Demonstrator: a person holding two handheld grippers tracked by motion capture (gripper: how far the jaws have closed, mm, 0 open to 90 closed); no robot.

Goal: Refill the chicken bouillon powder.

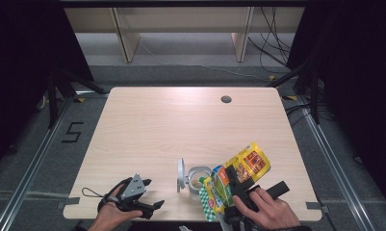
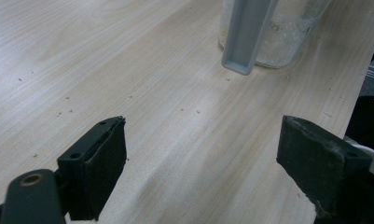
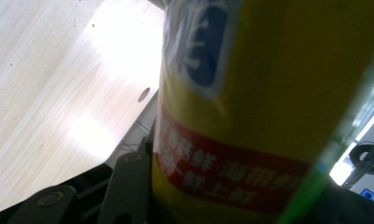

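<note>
High view frames a pale wooden table point(image 1: 181, 130) with the work gathered at its near edge. A yellow and green printed foil pouch point(image 1: 236, 180) is held tilted, its lower green end hanging over a small clear plastic jar point(image 1: 198, 179) whose grey hinged lid point(image 1: 181, 174) stands open at the jar's left. The step in hand is judged to be pouring the pouch's contents into the jar.

To do it well, the pouch's mouth would best be kept directly above the jar's opening and low to it, and the tilt increased gently so that the contents run in a thin stream rather than a rush. Scattered crumbs on the wood in the left gripper view suggest that spills come easily. The jar looks light, so it could be steadied if it is nudged, and the upright lid should not be struck.

The right gripper point(image 1: 243, 190) is closed partway on the pouch, its black jaws pressing the pouch's sides; in the right gripper view the yellow wrapper with its red band point(image 3: 250, 121) sits right in front of the camera. The grip should be firm but not so tight that the pouch is crushed shut.

The left gripper point(image 1: 149, 208) is held low near the table's front edge, well apart from the jar, its jaws spread wide with nothing between them.
</note>
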